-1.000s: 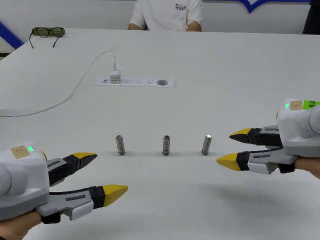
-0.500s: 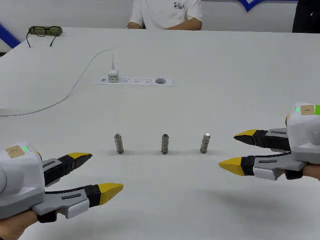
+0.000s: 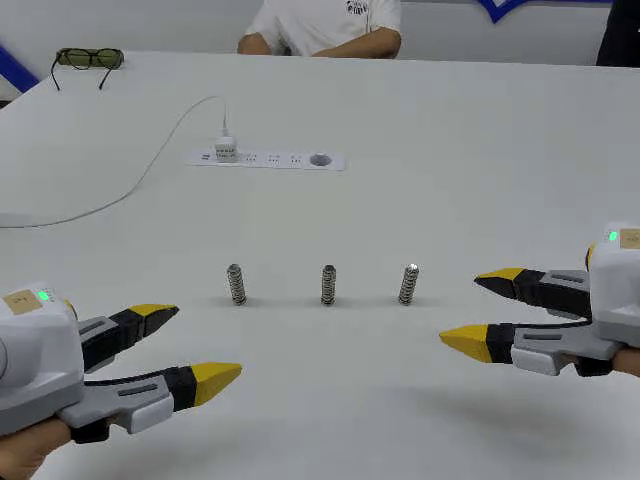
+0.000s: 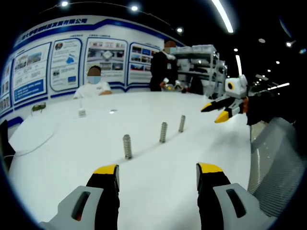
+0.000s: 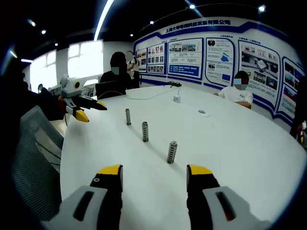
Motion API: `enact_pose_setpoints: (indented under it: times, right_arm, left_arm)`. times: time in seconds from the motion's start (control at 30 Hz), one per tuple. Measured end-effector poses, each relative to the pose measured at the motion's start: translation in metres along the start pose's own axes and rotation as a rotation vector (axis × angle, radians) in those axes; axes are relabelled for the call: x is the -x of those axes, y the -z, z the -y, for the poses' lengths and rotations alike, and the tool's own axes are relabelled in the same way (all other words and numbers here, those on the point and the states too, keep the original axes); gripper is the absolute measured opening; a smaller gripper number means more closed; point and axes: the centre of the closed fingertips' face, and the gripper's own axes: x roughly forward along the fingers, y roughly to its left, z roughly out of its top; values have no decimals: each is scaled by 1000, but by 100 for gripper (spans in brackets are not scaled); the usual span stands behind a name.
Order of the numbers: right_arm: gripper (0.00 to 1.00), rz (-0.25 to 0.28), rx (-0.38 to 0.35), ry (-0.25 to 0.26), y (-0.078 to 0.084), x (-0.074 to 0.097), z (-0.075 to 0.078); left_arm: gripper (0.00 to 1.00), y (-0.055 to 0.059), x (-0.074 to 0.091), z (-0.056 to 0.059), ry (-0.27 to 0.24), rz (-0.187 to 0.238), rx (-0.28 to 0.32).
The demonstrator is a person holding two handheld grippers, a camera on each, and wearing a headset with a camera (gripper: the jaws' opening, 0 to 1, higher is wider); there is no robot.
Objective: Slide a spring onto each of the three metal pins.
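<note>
Three metal pins stand upright in a row on the white table, each with a spring coiled around it: the left pin [image 3: 237,284], the middle pin [image 3: 329,285] and the right pin [image 3: 409,284]. They also stand ahead of the jaws in the left gripper view [image 4: 127,146] and the right gripper view [image 5: 171,152]. My left gripper [image 3: 193,342] hovers open at the near left, well short of the left pin. My right gripper [image 3: 483,310] hovers open to the right of the right pin, holding nothing.
A white power strip [image 3: 266,159] with a plugged-in charger and a cable [image 3: 150,176] lies beyond the pins. Dark glasses [image 3: 90,59] rest at the far left corner. A person in a white shirt [image 3: 322,22] sits at the far edge.
Both grippers have drawn back a little from the pins, the left toward the near left, the right outward to the right. The pins and springs have not moved.
</note>
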Motion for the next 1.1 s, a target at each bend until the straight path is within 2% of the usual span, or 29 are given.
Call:
enact_pose_setpoints:
  times: [0.3, 1.1]
  right_arm:
    - [57, 21, 11, -13, -4, -2, -4]
    - [60, 30, 10, -18, -4, -3, -5]
  left_arm:
    - [66, 2, 1, 0, -5, 0, 3]
    - [66, 1, 4, -2, -11, 1, 0]
